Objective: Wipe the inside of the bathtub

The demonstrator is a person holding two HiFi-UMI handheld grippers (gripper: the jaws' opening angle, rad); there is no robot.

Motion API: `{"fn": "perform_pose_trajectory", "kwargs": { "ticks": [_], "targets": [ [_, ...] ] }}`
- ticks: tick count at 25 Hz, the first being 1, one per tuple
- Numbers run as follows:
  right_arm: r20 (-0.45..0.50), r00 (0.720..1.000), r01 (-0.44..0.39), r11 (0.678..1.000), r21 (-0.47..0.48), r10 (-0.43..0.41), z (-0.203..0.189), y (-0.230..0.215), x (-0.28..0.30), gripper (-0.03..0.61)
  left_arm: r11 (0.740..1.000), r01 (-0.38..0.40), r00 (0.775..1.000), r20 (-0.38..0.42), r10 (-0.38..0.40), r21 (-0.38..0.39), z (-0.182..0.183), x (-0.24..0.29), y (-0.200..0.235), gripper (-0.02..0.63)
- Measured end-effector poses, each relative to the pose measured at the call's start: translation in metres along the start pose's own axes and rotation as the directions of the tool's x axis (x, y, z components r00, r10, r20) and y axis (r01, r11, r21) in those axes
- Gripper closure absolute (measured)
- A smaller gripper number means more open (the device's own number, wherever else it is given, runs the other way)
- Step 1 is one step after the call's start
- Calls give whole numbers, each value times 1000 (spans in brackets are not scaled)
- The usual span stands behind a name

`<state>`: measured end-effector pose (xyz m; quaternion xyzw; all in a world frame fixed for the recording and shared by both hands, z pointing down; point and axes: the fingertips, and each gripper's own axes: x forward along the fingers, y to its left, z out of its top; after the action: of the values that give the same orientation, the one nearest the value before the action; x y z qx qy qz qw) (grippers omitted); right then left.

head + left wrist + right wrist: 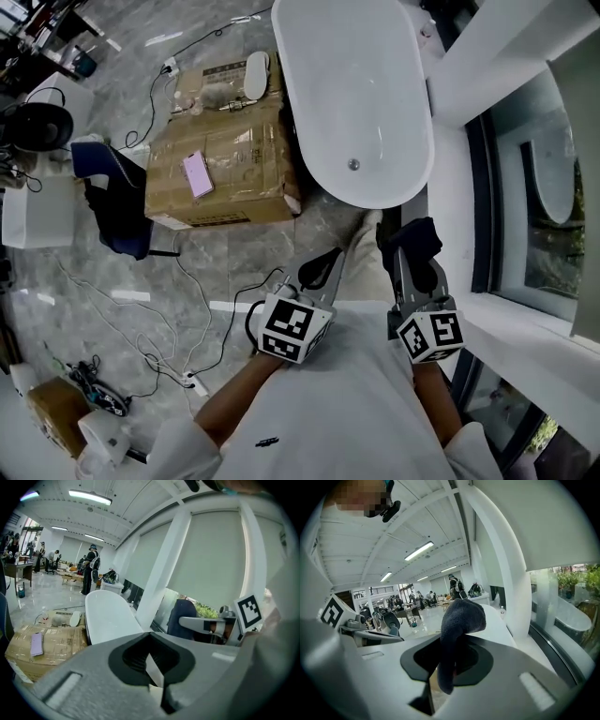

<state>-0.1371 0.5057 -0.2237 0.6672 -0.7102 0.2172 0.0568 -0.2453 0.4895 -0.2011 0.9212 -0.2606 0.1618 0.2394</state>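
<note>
Count: two hand-held grippers, one bathtub [349,89], one cloth [419,236], one cardboard box [234,169] with one pink phone [197,174] lying on top.

Your left hand-held gripper [333,258] is clenched on nothing. Its own view shows the jaws meeting at a thin slit. Your right hand-held gripper [412,264] is clamped on the cloth, which is dark and fuzzy, bunched above the jaws with a tail hanging down between them.

The bathtub is a white, glossy oval with one round drain [353,164] near the end closest to you. It sits on the floor ahead of both hand-held grippers, just past their tips, apart from them. The box is ahead and to the left of your left hand-held gripper, right beside the tub.

Only the head view looks into the tub — basin and drain. The left gripper view catches just its rim and outer wall, plus people far down the hall. Only the right gripper view shows how the cloth sits in the jaws.
</note>
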Motion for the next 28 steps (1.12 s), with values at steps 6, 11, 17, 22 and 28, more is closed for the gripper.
{"fn": "perform_pose_trajectory", "kwargs": {
  "ticks": [6, 11, 17, 22, 28],
  "targets": [
    [-19, 999, -40, 999, 10, 40, 31, -57, 61, 522, 999, -45, 998, -37, 45, -17, 34, 72, 23, 615],
    [-23, 996, -80, 996, 30, 81, 68, -119, 109, 522, 994, -103, 994, -30, 102, -22, 84, 137, 31, 615],
    [-16, 989, -144, 989, 43, 144, 100, -189, 149, 522, 987, -156, 987, -40, 155, -37, 116, 214, 22, 615],
    [-3, 985, -172, 984, 41, 173, 111, -235, 158, 522, 991, -131, 988, -84, 130, -2, 126, 263, 2, 615],
    [-8, 982, -188, 975, 115, 190, 117, -272, 150, 522, 994, -82, 987, -130, 91, 72, 141, 300, -21, 615]
  ]
}}
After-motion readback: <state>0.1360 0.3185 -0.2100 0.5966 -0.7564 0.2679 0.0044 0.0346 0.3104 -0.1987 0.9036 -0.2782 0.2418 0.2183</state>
